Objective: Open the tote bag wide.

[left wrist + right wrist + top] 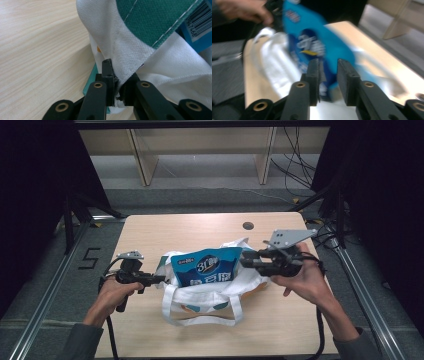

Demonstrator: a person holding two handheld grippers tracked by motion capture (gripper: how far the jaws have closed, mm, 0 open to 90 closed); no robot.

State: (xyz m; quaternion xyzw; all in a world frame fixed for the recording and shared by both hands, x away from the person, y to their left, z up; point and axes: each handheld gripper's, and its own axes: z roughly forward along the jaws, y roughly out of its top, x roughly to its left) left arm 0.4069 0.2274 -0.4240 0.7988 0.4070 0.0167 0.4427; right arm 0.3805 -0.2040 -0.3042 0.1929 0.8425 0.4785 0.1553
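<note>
Left gripper (161,279) is pinching the rim fabric of the white tote bag (210,296), jaws clamped on the hem with cloth squeezed between the pads (clear in the left gripper view: white canvas (120,50) runs straight into the shut jaws). Reads as an anchor: it keeps the bag mouth held open and stops the bag sliding on the table (150,235).

Blue packet (206,266) stands upright in the bag mouth at table centre, lower part inside, top half sticking out. Bag handles trail toward 6 o'clock.

Right gripper (245,258) sits at the packet's 3 o'clock edge. Jaws are spread with a gap, not pressing; the packet (312,42) lies just beyond the tips in the blurred right gripper view. My read: packet let go, standing on its own against the bag wall.

Risk: packet tips over if the left lets the rim slacken.
</note>
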